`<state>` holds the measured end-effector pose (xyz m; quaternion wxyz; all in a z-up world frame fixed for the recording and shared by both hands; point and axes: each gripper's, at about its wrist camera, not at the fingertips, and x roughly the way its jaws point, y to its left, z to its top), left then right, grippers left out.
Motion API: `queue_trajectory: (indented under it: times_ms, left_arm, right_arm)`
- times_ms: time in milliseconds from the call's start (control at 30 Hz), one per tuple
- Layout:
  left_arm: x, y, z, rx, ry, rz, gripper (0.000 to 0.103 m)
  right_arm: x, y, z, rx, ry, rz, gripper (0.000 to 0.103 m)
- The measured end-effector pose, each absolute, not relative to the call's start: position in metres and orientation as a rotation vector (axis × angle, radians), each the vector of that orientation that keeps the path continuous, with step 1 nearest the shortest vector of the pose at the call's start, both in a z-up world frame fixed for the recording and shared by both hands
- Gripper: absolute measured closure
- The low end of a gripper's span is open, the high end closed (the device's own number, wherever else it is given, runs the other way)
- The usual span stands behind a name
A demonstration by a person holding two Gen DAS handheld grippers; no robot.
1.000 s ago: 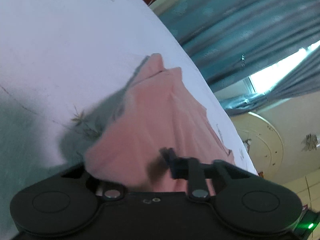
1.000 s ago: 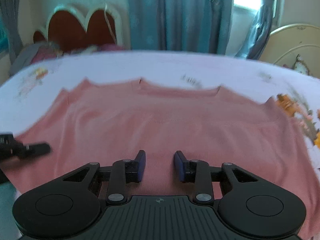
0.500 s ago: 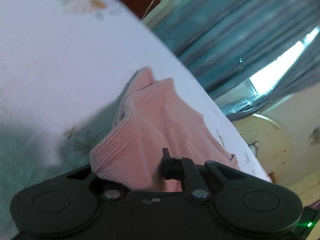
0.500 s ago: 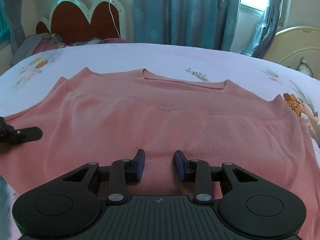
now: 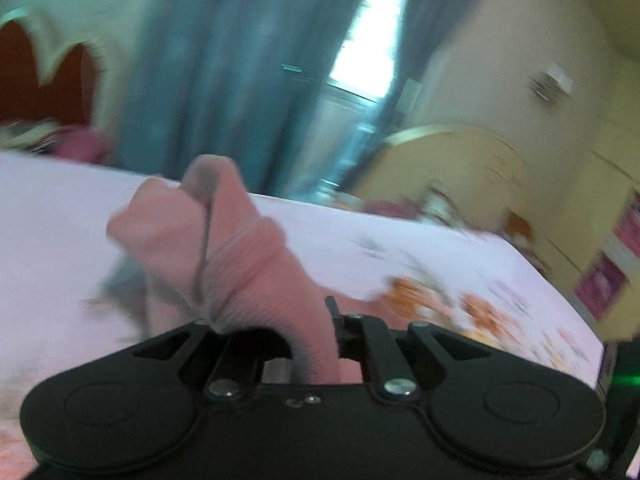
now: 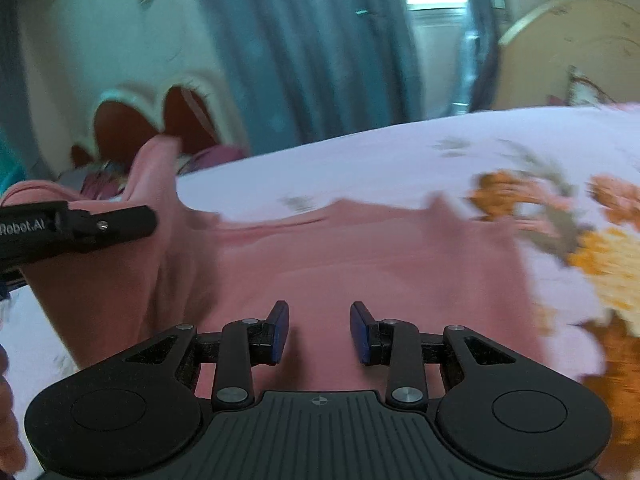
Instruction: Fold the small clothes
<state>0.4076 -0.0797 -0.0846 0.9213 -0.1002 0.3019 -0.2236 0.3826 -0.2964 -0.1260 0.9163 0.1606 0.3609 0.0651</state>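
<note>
Left gripper (image 5: 312, 332): clamped on soft pink knitted top (image 6: 360, 264), edge lifted off floral bedsheet (image 6: 400, 152). Right gripper (image 6: 319, 332): parted, empty. Limp; best gripped at hems.

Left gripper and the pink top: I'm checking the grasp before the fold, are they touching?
Touching. In the left wrist view the pink top is bunched between the fingers of the left gripper, which are shut on the fabric, lifting it off the bed.
</note>
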Motion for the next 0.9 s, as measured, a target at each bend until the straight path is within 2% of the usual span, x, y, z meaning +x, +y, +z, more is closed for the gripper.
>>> queue_trajectory:
  times_ms: [167, 200, 233, 467, 500, 533, 567, 600, 633, 833, 867, 900]
  left_arm:
    - [0.392, -0.17, -0.121, -0.06, 0.735, -0.607, 0.093]
    - [0.388, -0.18, -0.132, -0.029, 0.775, -0.624, 0.091]
    - [0.383, -0.189, -0.144, 0.01, 0.806, -0.639, 0.086]
    - [0.348, -0.177, -0.147, 0.042, 0.823, -0.699, 0.072]
    - [0.346, -0.173, -0.143, 0.034, 0.828, -0.705, 0.067]
    - [0.343, -0.168, -0.14, 0.031, 0.827, -0.706, 0.062]
    - [0.34, -0.162, -0.137, 0.034, 0.822, -0.7, 0.059]
    - [0.337, -0.158, -0.134, 0.043, 0.819, -0.694, 0.054]
    - [0.336, -0.154, -0.132, 0.05, 0.816, -0.687, 0.052]
    - [0.346, -0.11, -0.123, -0.014, 0.789, -0.534, 0.052]
    - [0.352, -0.101, -0.123, -0.029, 0.79, -0.5, 0.052]
    - [0.357, -0.095, -0.121, -0.043, 0.79, -0.475, 0.052]
  right_arm:
    - [0.357, -0.362, -0.133, 0.359, 0.759, 0.031, 0.069]
    - [0.354, -0.374, -0.135, 0.37, 0.764, 0.017, 0.069]
    - [0.35, -0.382, -0.135, 0.377, 0.765, 0.011, 0.069]
    - [0.353, -0.402, -0.127, 0.468, 0.742, 0.086, 0.069]
    - [0.358, -0.397, -0.126, 0.473, 0.744, 0.109, 0.069]
    - [0.362, -0.394, -0.127, 0.477, 0.749, 0.132, 0.063]
    - [0.366, -0.39, -0.127, 0.485, 0.752, 0.15, 0.036]
    - [0.37, -0.386, -0.129, 0.497, 0.749, 0.165, 0.024]
    - [0.374, -0.383, -0.13, 0.503, 0.747, 0.18, 0.017]
    - [0.398, -0.367, -0.146, 0.475, 0.814, 0.224, 0.02]
    - [0.399, -0.366, -0.148, 0.471, 0.821, 0.23, 0.037]
    - [0.403, -0.366, -0.152, 0.471, 0.837, 0.231, 0.046]
